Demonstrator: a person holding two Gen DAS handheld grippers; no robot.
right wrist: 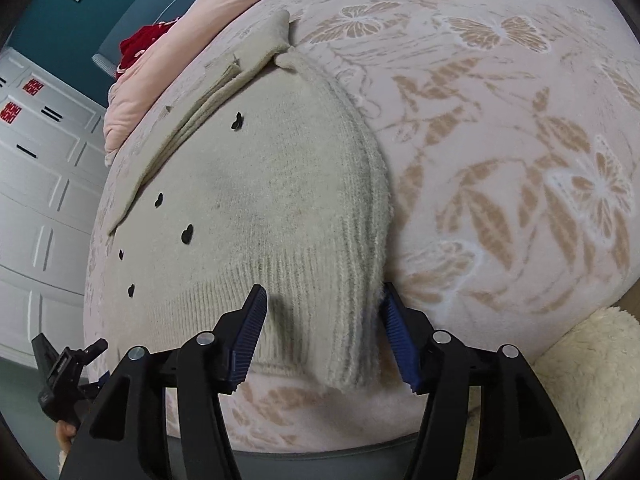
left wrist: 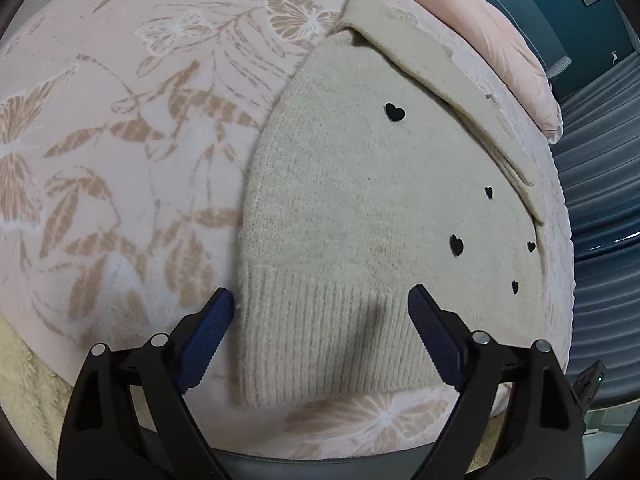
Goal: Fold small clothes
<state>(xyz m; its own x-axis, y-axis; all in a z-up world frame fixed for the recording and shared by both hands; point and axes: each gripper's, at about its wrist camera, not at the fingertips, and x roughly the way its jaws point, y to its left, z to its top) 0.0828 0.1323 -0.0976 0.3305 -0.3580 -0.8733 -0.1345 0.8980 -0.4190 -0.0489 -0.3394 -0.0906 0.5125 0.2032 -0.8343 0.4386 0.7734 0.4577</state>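
Pink plush bedding (left wrist: 132, 128) printed with tan leaves and white butterflies covers the whole working surface, with a lighter pink quilt (left wrist: 516, 52) bunched along its far edge and a teal wall (left wrist: 532, 4) behind. White panelled cabinet doors (right wrist: 36, 184) with small red stickers show in the right wrist view, along with something red (right wrist: 140, 46) lying on the quilt and a cream fleece throw (right wrist: 580, 364) at the bed's near corner.

On the bedding lies a small beige knitted sweater (left wrist: 360, 200), flat, its ribbed hem (left wrist: 320, 320) toward the cameras. Tiny black hearts (left wrist: 395, 112) dot the knit. One sleeve (left wrist: 448, 92) is laid diagonally across the upper part of the body, along the side nearest the quilt.

Left gripper (left wrist: 320, 304) hovers over the hem with its blue ribbed pads (left wrist: 208, 332) spread wide; the hem's corner sits between them, but the pads are not pressing on the fabric. Its jaws stand apart with cloth visible across the full gap.

Right gripper (right wrist: 322, 304) is at the opposite corner of the hem (right wrist: 320, 320). Its jaws are partly spread: the folded side edge of the sweater runs down between them, lying just beside the right-hand pad (right wrist: 400, 344), while the other pad stands clear of the knit. Part of the other hand-held tool appears at the lower left of this view
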